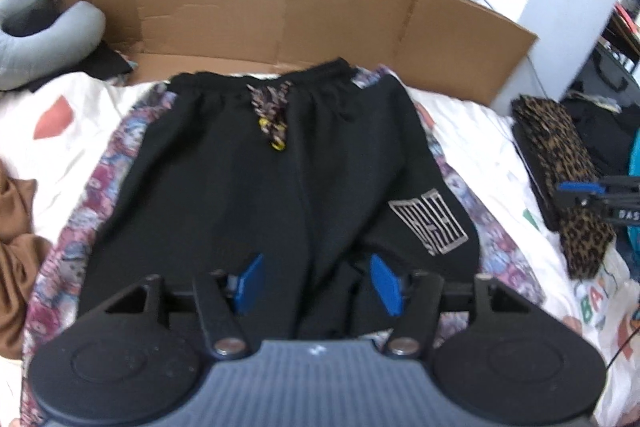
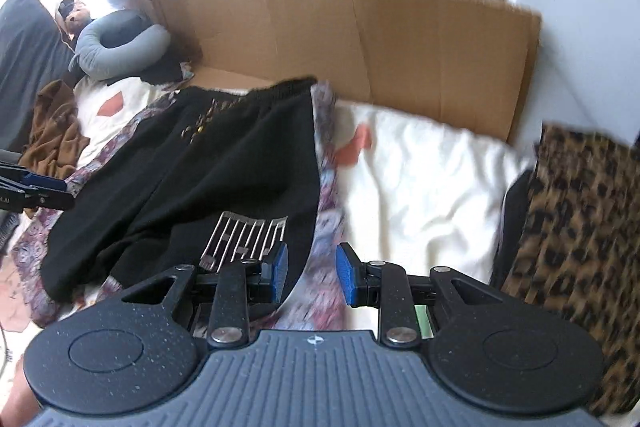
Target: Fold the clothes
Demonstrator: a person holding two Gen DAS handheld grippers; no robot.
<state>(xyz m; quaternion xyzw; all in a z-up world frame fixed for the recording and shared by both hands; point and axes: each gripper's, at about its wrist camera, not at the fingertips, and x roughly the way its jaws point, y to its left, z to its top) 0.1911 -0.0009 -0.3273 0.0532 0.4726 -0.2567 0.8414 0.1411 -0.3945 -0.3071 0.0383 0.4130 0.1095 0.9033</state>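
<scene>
Black jogging pants (image 1: 240, 179) lie flat on a floral cloth (image 1: 100, 187), with the waistband at the far side, a patterned drawstring (image 1: 272, 115) and a white grid print (image 1: 430, 223). My left gripper (image 1: 318, 283) hovers over the near end of the pants. Its blue pads (image 1: 252, 281) stand wide apart with nothing pressed between them. In the right wrist view, my right gripper (image 2: 312, 271) is open over the right edge of the pants (image 2: 224, 167) and the floral cloth (image 2: 328, 227). Each gripper also shows in the other's view: the right gripper (image 1: 592, 193) and the left gripper (image 2: 36, 191).
A white sheet (image 2: 420, 179) covers the bed. A cardboard panel (image 1: 280, 7) stands along the far side. A leopard-print garment (image 2: 580, 227) lies folded at the right and a brown garment (image 1: 16, 227) at the left. A grey neck pillow (image 1: 40, 35) sits at the far left.
</scene>
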